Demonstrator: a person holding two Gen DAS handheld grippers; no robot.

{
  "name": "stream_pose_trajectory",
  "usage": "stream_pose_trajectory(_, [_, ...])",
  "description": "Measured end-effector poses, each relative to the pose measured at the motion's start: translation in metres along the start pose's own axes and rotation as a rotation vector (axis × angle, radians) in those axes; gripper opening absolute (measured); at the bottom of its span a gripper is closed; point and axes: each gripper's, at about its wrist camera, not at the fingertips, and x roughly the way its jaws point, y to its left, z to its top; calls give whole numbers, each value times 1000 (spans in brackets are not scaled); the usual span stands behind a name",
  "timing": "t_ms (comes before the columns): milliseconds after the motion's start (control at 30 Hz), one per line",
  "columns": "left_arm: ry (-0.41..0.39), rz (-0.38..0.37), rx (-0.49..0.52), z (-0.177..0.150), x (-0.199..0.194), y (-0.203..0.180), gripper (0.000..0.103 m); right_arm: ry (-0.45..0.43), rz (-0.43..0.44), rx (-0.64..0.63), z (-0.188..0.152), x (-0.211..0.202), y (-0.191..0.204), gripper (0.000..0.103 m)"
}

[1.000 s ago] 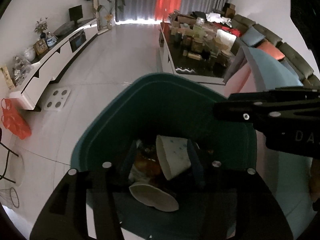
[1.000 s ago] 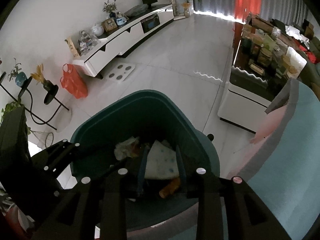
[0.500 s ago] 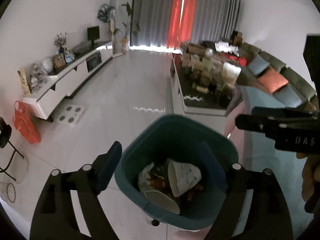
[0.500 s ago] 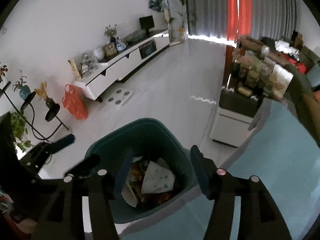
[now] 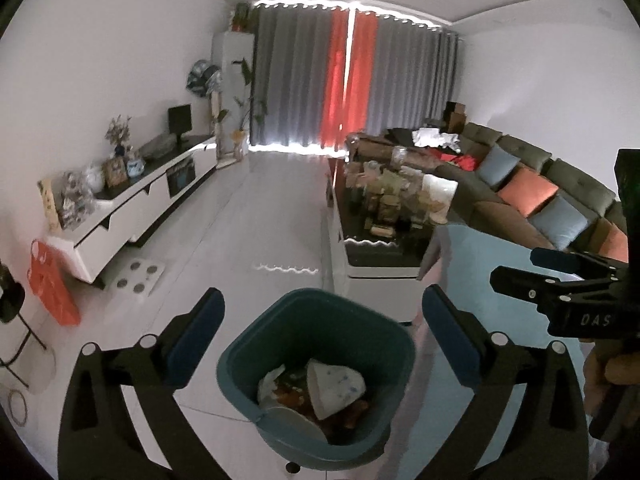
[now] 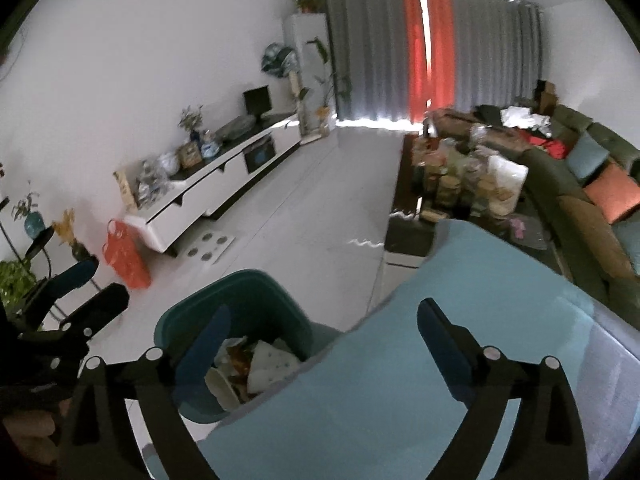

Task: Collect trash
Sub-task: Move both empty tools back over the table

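A teal trash bin [image 5: 280, 328] stands on the floor below me, holding a dotted white paper cup [image 5: 336, 386], a white bowl and orange scraps. My left gripper [image 5: 320, 312] is open and empty, raised above the bin. My right gripper [image 6: 320, 320] is open and empty, over the edge of a light blue table [image 6: 460, 320]. The bin [image 6: 248, 292] sits to its lower left, the cup [image 6: 272, 360] inside. The right gripper also shows in the left wrist view [image 5: 560, 292], and the left gripper in the right wrist view [image 6: 88, 292].
A white coffee table [image 5: 372, 268] crowded with jars and boxes stands beyond the bin. A dark sofa [image 5: 520, 184] with cushions runs along the right. A white TV cabinet [image 5: 132, 208] and an orange bag [image 5: 52, 280] are at the left.
Both grippers have opened, letting go of the cup in the bin, and have risen well above the bin. The right one has moved right over the blue table.
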Motion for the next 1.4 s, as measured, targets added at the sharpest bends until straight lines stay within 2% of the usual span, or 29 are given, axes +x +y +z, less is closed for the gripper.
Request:
stream_pose_trajectory(67, [-12,-11,13,4,-7,-10,97,-26,-13,15,-3,-11,-8,96])
stream_pose_trajectory(467, [-92,-116,97,9,-56,-90,97,-150,-149,63,-33,-78,-55,96])
stream_pose_trajectory(633, [-88,-170,138,2,-65,-126,98,-178,-202,101,-48,-105,-75,96])
stream_pose_trajectory(1067, [-72,-344,249,-32,-98,-217,97,-228,-383,192,-101,-163,-115,96])
stream_pose_trajectory(1400, [-64,-430,298,-61,-116,-257,98,-274,-497,284,-154,-217,-123,96])
